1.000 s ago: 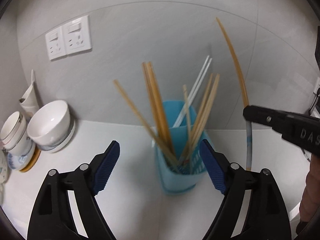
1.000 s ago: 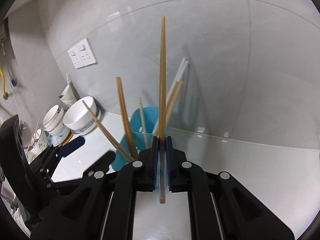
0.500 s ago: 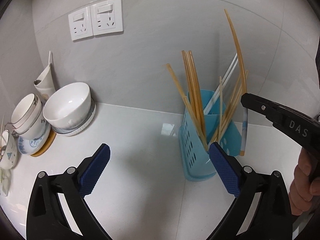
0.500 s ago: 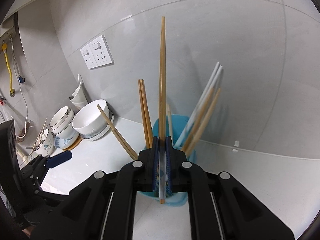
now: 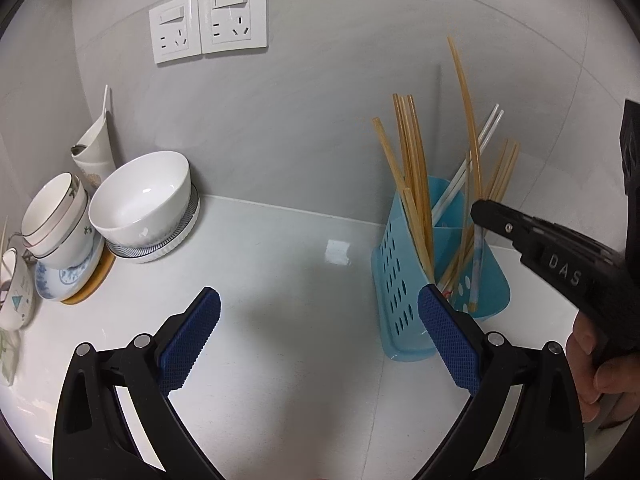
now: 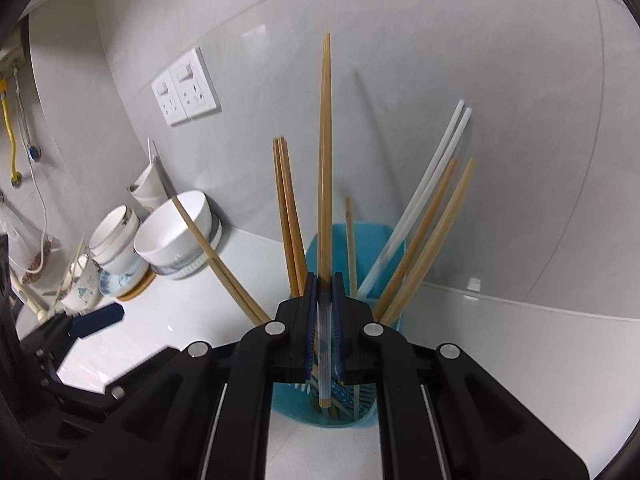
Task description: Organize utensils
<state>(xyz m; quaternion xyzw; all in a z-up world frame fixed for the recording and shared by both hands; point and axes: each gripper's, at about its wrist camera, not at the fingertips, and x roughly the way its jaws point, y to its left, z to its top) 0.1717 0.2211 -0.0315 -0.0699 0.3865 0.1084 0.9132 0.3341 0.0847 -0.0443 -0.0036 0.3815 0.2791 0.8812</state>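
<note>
A blue perforated utensil holder [image 5: 404, 296] stands on the white counter by the wall, holding several wooden chopsticks [image 5: 412, 168] and two white ones [image 5: 486, 132]. My right gripper [image 6: 324, 300] is shut on a long wooden chopstick [image 6: 325, 152] with a pale lower end. It holds the chopstick upright, its lower tip inside the holder [image 6: 360, 236]. In the left wrist view this chopstick [image 5: 466, 100] stands in the holder's right compartment, pinched by the right gripper [image 5: 480, 210]. My left gripper [image 5: 320, 336] is open and empty, low in front, left of the holder.
White bowls [image 5: 140, 200] and stacked cups [image 5: 56, 216] on plates sit at the left by the wall. A double wall socket [image 5: 208, 20] is above them. A white pointed holder [image 5: 96, 148] leans in the corner. Pipes [image 6: 12, 128] hang at far left.
My right gripper has lowered the chopstick so its tip is now inside the blue holder. My left gripper has drawn back and to the left, away from the holder.
</note>
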